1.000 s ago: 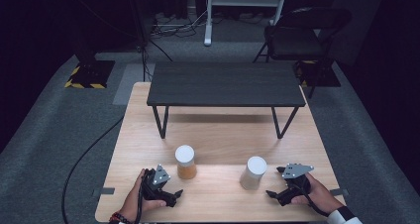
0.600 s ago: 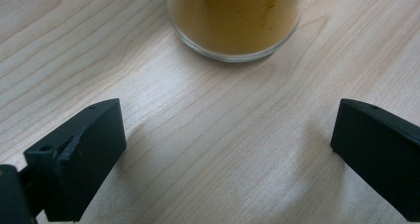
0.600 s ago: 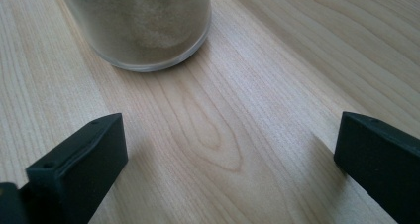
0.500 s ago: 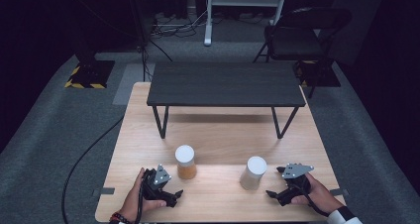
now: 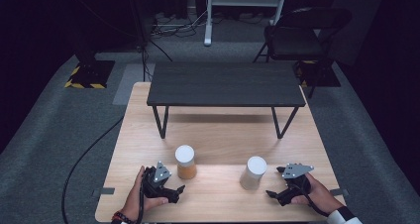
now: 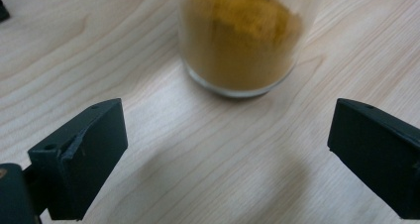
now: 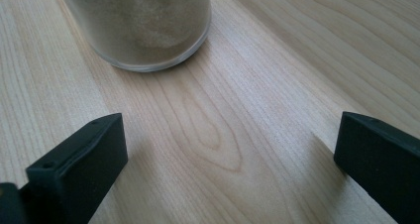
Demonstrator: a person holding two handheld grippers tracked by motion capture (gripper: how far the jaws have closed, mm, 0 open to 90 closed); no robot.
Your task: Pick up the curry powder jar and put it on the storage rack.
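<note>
Two jars stand on the light wooden table [image 5: 218, 135], both toward its near edge, and a gripper sits just short of each one. The left gripper [image 5: 174, 190] rests low at the near left part of the table, held in the person's left hand [image 5: 141, 196], its jaws spread wide with nothing between them; in the left gripper view the bare wood grain runs between the two black jaws. Just beyond it stands the yellow jar [image 5: 185, 162], white-lidded, upright, holding an orange-yellow powder; in the left gripper view the yellow jar [image 6: 240, 40] sits ahead of the jaws, near but apart from them, its glass base flat on the wood. Over on the near right part, the right gripper [image 5: 276, 194] lies low as well, held in the right hand [image 5: 312, 194], a white cuff showing at the table's near edge. Its jaws are also wide apart and empty. The pale jar [image 5: 253, 173], also white-lidded and upright, stands just beside it, toward the table's middle; in the right gripper view the pale jar [image 7: 143, 26] shows a beige powder behind clear glass, ahead of the jaws and not touching them. The two jars stand well apart from each other. At the table's far edge a dark bench [image 5: 225, 85] stands on thin black legs.
</note>
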